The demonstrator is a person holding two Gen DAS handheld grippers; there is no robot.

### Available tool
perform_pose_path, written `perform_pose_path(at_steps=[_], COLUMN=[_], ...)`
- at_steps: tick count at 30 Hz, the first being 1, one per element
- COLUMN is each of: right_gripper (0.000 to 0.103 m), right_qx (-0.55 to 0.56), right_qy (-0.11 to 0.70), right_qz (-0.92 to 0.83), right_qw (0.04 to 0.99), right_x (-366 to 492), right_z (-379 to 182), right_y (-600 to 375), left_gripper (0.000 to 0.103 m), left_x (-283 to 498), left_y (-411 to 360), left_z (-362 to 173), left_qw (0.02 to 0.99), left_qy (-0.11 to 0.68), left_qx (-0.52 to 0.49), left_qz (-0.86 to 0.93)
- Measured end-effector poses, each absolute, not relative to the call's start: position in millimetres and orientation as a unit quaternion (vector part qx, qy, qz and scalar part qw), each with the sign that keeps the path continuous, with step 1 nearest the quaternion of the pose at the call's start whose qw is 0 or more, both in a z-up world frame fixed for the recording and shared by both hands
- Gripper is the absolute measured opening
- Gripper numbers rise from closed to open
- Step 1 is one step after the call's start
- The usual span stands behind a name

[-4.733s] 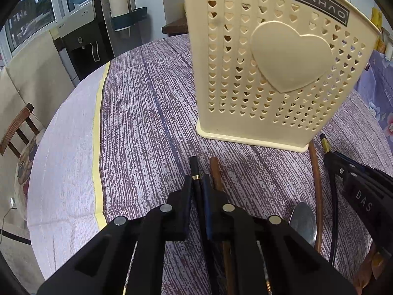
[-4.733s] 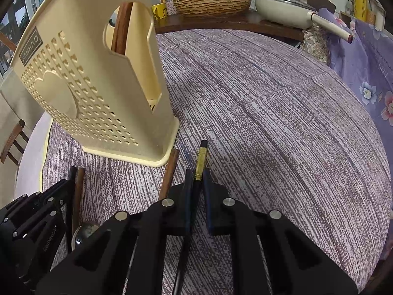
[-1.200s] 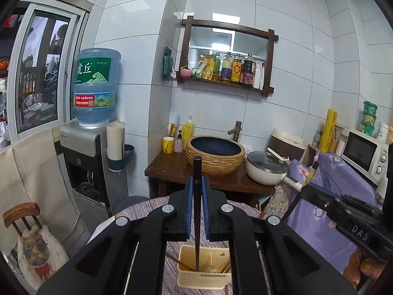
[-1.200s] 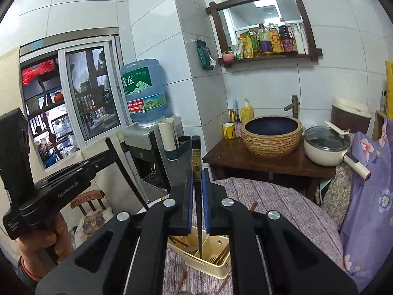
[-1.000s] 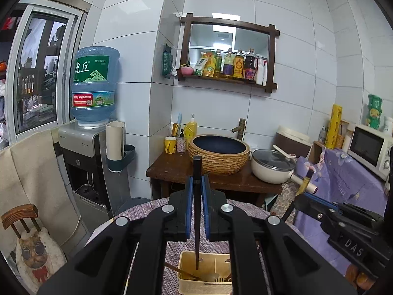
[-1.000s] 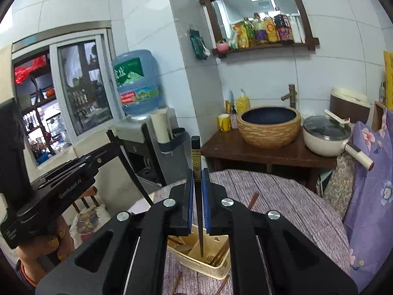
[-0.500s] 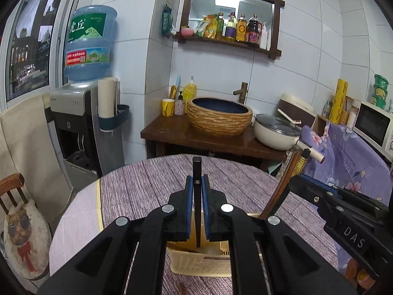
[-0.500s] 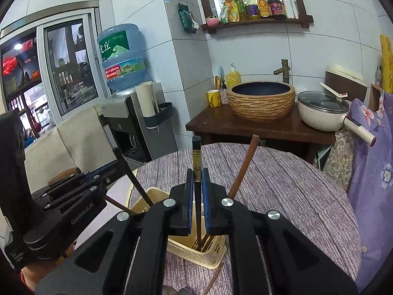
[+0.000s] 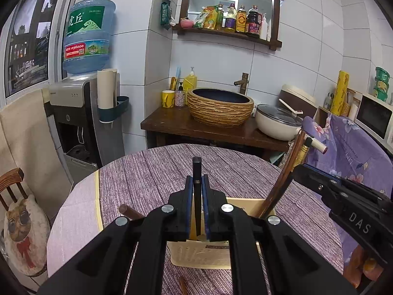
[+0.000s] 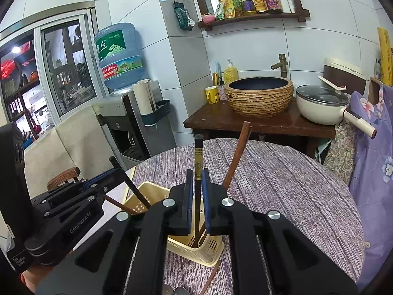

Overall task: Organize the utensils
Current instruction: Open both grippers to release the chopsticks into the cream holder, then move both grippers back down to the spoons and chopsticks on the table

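Note:
My left gripper [image 9: 197, 180] is shut on a plain black chopstick [image 9: 197, 169], held upright with its lower end down in the cream slotted holder [image 9: 201, 255] on the purple tablecloth. In the right wrist view my right gripper [image 10: 197, 178] is shut on a black chopstick with a gold band [image 10: 198, 158]. Its lower end also reaches into the holder [image 10: 208, 252]. A brown chopstick [image 10: 235, 159] leans in the holder, and another brown handle [image 9: 129, 212] sticks out to the left. Each gripper shows in the other's view: the right gripper [image 9: 298, 169], the left gripper [image 10: 118, 173].
A brown chopstick [image 10: 211, 277] and spoon bowls [image 10: 178, 291] lie on the table in front of the holder. Behind the round table [image 9: 152, 169] stand a dark side table with a woven basin [image 9: 219, 107] and a white pot [image 9: 277, 123], plus a water dispenser [image 9: 76, 113].
Both grippers have sunk toward the table with their chopsticks. The holder, seen well below a second ago, now sits right under the fingers with the chopstick ends inside it.

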State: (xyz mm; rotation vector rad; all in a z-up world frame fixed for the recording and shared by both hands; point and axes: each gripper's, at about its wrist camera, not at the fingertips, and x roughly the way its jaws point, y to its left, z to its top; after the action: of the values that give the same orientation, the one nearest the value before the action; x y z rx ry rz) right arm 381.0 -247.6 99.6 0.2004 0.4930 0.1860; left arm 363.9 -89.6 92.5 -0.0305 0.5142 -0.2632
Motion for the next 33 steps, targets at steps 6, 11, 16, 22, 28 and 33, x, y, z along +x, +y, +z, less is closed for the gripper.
perform_pose_path(at_steps=[6, 11, 16, 22, 28, 33], right_gripper=[0.043, 0.057, 0.063, 0.063, 0.060, 0.054], right_qx=[0.098, 0.076, 0.050, 0.087, 0.091, 0.092], right_qy=[0.213, 0.193, 0.246, 0.323, 0.381, 0.402], right_qz=[0.086, 0.090, 0.085, 0.077, 0.064, 0.050], right_qw=[0.968, 0.974, 0.964, 0.939, 0.918, 0.909], right_x=[355.5, 322.8, 304.7, 294.4, 288.9, 292.7], right_z=[101.2, 96.8, 62.4, 1.3, -51.9, -70.1], right_y=[-254.0, -249.3, -239.0, -241.3, -238.6, -239.0], left_gripper=[0.054, 0.083, 0.095, 0.095, 0.087, 0.069], left_x=[332.7, 302.1, 279.9, 270.3, 265.6, 266.2], left_y=[-83.6, -78.9, -63.9, -41.6, -31.8, -30.5], left_z=[98.5, 93.8, 63.4, 12.2, -28.9, -56.7], left_qw=[0.964, 0.965, 0.954, 0.936, 0.923, 0.908], left_qy=[0.226, 0.229, 0.270, 0.334, 0.373, 0.406], left_qx=[-0.012, -0.003, -0.015, -0.040, -0.047, -0.058], left_qz=[-0.136, -0.128, -0.129, -0.106, -0.081, -0.082])
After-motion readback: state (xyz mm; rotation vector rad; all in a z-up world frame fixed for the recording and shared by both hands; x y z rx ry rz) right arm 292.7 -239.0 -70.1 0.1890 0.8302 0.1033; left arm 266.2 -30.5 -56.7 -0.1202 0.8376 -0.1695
